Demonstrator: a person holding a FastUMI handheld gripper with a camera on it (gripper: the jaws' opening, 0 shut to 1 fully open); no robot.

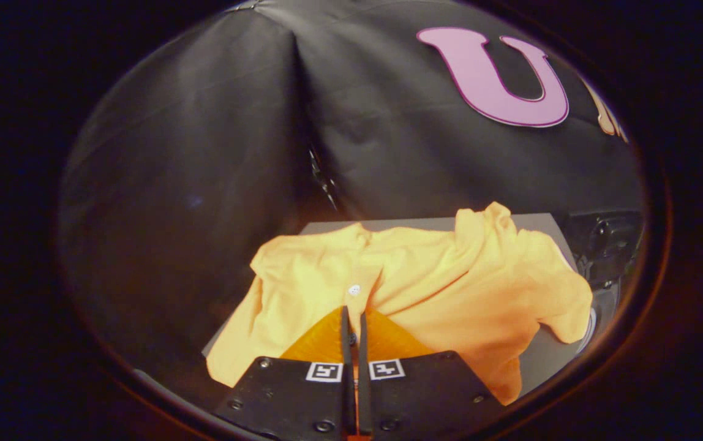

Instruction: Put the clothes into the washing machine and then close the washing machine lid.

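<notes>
Pinching a fold of the shirt [425,275], the tongs [354,318] were pressed nearly together, with only a thin slit between the two fingers and a bit of orange cloth caught in it near the tips. The shirt was orange, rumpled and bunched, with a small white button [354,290] showing just ahead of the fingertips. It spread out to both sides of the fingers and beyond them, one sleeve drooping off to the left and another part hanging down at the right. Under it lay a grey flat surface, the counter [541,355], whose far edge showed behind the shirt and whose near corner showed to the right of the fingers; most of the shirt seemed to rest on it, though the pinched fold rose toward the tips. To the right of the counter, past the shirt's right sleeve, stood a dark piece of equipment [605,245] with a rounded light-rimmed part below it; what it was could not be told. Behind everything hung the booth's black cloth wall [204,153], creased down its middle.
</notes>
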